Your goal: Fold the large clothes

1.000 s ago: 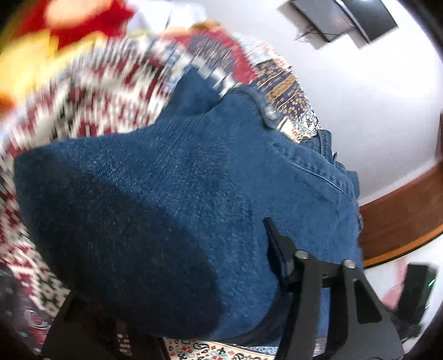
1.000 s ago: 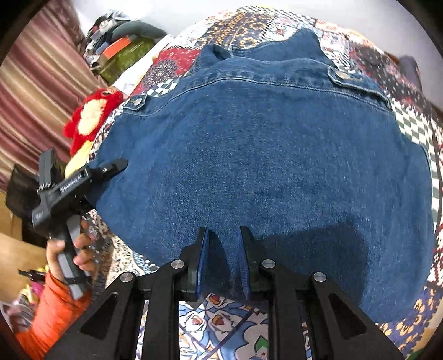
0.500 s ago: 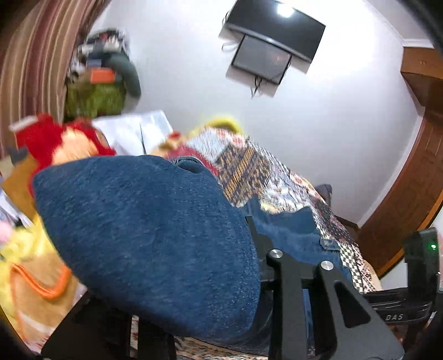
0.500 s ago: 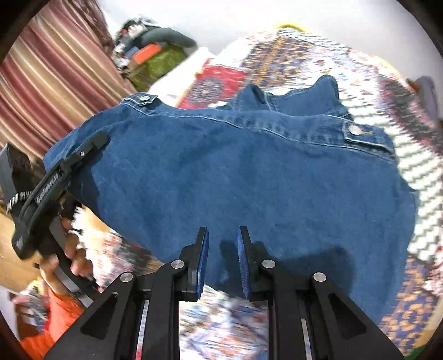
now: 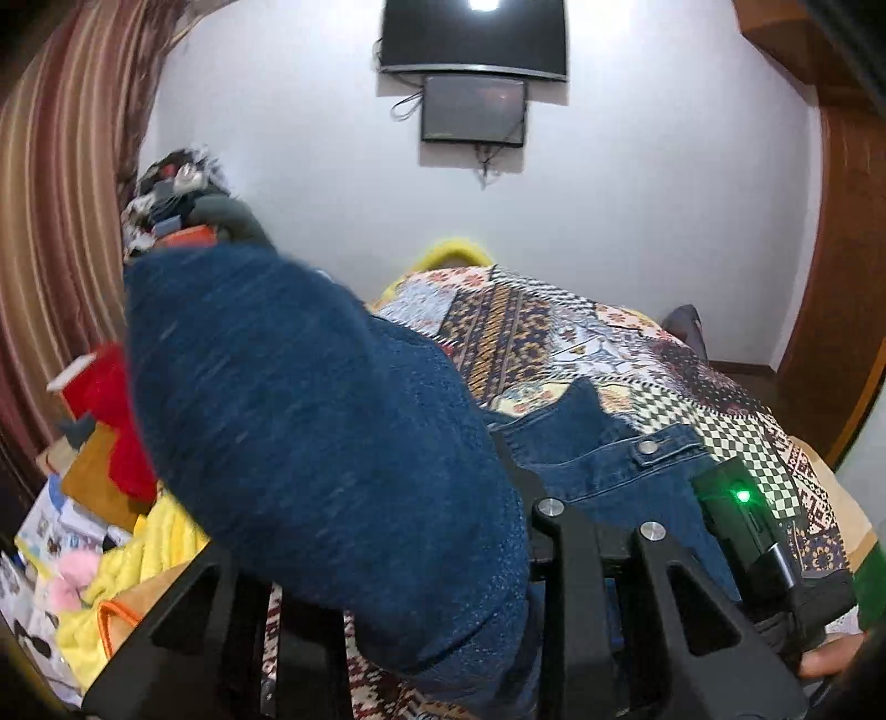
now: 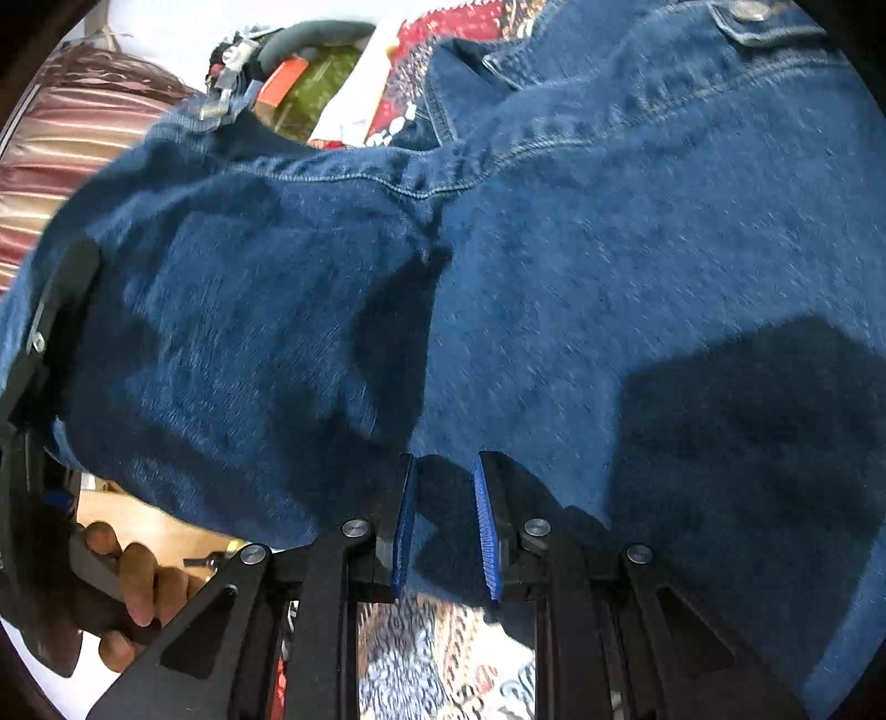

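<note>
A dark blue denim jacket (image 5: 310,443) is lifted by its near hem, and its far part with a snap pocket flap (image 5: 664,448) lies on the patterned bedspread (image 5: 554,332). My left gripper (image 5: 443,554) is shut on the hem, and the cloth drapes over and hides its left finger. In the right wrist view the jacket (image 6: 554,249) fills the frame. My right gripper (image 6: 443,498) is shut on the hem between its blue pads (image 6: 407,526). The left gripper shows at that view's left edge (image 6: 61,310).
A pile of red and yellow things (image 5: 122,498) lies at the left by a striped curtain (image 5: 55,194). A TV (image 5: 473,39) hangs on the white wall. A wooden door (image 5: 841,277) stands at the right.
Both grippers have risen with the hem. The jacket's near half has come off the bedspread and moved toward its far half. The left wrist view now looks level at the wall.
</note>
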Tool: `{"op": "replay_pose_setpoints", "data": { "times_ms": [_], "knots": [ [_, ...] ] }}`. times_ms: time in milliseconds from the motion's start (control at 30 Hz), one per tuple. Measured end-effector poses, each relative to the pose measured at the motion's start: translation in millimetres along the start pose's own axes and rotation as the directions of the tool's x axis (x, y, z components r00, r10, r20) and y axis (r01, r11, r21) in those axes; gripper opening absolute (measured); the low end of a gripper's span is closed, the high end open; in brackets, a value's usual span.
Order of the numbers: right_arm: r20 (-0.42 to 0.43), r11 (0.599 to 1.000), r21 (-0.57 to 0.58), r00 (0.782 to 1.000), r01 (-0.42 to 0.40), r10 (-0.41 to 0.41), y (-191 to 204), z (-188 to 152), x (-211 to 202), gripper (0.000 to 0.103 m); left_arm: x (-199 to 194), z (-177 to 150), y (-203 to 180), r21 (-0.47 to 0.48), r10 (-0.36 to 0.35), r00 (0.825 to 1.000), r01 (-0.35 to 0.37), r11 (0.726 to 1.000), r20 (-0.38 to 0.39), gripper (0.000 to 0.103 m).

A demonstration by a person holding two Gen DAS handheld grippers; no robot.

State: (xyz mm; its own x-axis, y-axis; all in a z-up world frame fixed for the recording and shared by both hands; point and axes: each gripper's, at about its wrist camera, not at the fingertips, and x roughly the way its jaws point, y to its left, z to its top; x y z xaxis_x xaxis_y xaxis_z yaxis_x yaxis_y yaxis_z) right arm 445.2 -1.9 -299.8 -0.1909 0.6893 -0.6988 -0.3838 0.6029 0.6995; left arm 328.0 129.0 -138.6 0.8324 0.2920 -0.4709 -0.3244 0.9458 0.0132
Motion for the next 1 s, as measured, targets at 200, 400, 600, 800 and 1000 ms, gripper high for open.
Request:
{"op": "replay_pose_setpoints", "data": {
  "times_ms": [200, 400, 600, 800, 1000],
  "knots": [
    [0.109, 0.984, -0.070, 0.981, 0.166, -0.158, -7.8, -25.5, -67.2, 0.016, -6.4, 20.6, -63.1, 0.129, -0.078, 0.995, 0.069, 0.989, 0.067, 0.028],
    [0.302, 0.936, 0.009, 0.892, 0.351, -0.338, -51.1, -71.6, -174.4, 0.016, -9.3, 20.8, -146.2, 0.287, -0.182, 0.979, 0.151, 0.946, 0.086, 0.028],
    [0.381, 0.874, 0.135, 0.790, 0.466, -0.480, -91.8, -123.8, -255.4, 0.016, -3.9, -20.9, -225.4, 0.474, -0.279, 0.959, 0.266, 0.839, -0.044, 0.028],
    [0.382, 0.885, 0.180, 0.799, 0.429, -0.465, -103.3, -159.6, -270.4, 0.016, -0.4, -81.8, -264.1, 0.611, -0.280, 0.939, 0.344, 0.713, -0.202, 0.028],
    [0.379, 0.899, 0.162, 0.815, 0.408, -0.438, -100.4, -174.8, -265.7, 0.016, -2.4, -112.6, -264.8, 0.642, -0.225, 0.929, 0.366, 0.673, -0.294, 0.042]
  ]
}}
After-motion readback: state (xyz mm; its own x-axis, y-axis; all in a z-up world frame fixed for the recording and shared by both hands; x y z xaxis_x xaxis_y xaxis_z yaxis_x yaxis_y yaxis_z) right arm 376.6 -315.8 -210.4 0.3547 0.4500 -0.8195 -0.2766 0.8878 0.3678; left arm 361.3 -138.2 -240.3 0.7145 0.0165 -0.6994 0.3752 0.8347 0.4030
